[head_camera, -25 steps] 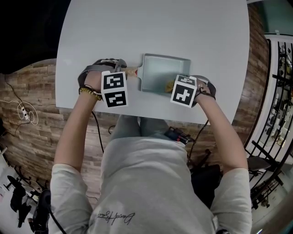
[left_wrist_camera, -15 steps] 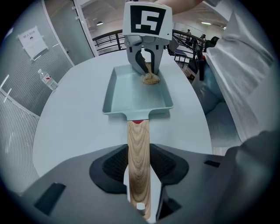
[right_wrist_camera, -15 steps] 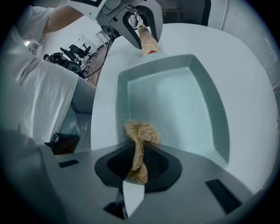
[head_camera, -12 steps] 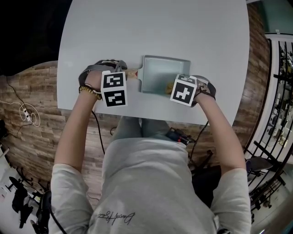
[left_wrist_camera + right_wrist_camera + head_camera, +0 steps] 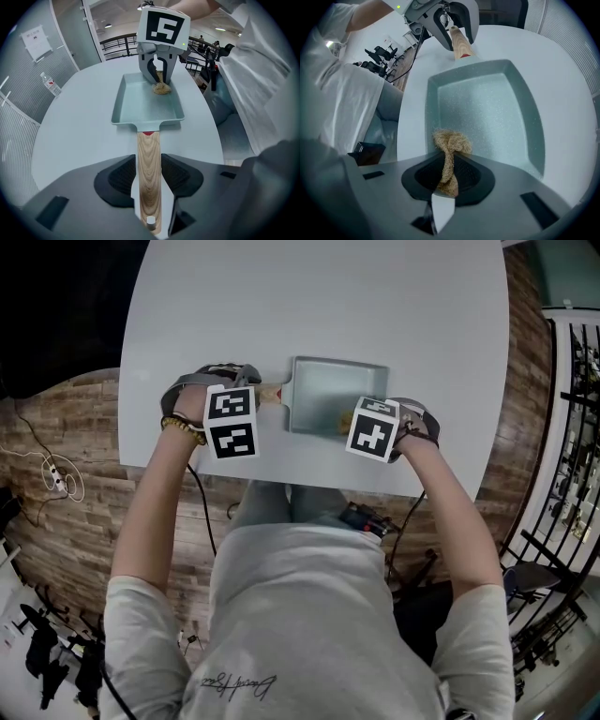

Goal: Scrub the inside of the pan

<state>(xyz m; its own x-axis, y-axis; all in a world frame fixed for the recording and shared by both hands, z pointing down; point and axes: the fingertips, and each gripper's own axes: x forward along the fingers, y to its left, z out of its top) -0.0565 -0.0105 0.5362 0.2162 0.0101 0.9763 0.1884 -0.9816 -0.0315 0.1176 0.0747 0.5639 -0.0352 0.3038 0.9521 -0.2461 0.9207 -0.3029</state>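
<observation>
Slippage of the pan (image 5: 337,385) is the main hazard read from the head view. It lies flat on the table (image 5: 319,296) near the front edge, handle (image 5: 271,390) pointing towards the left gripper (image 5: 251,388). The right gripper (image 5: 356,418) is held over the near right corner of the pan, where the scrubber (image 5: 345,415) is just seen.

In the left gripper view, the handle is seen lying straight between the jaws, which have just been opening and now stand wide. The pads (image 5: 119,176) are judged to sit just beside the wood rather than to press on it, so the pan is not thought to be held. If scrubbing is begun like this, the pan could be pushed across the table or spun about its handle, possibly towards the table edge.

In the right gripper view, the jaws are seen closed on a thin waist of the fibrous scrubber, with its bushy end resting on the pan floor by the near wall. Because so little of it is pinched, the tuft could be dragged out of the jaws under a hard stroke. The jaw tips could then be scraped over the speckled coating.
</observation>
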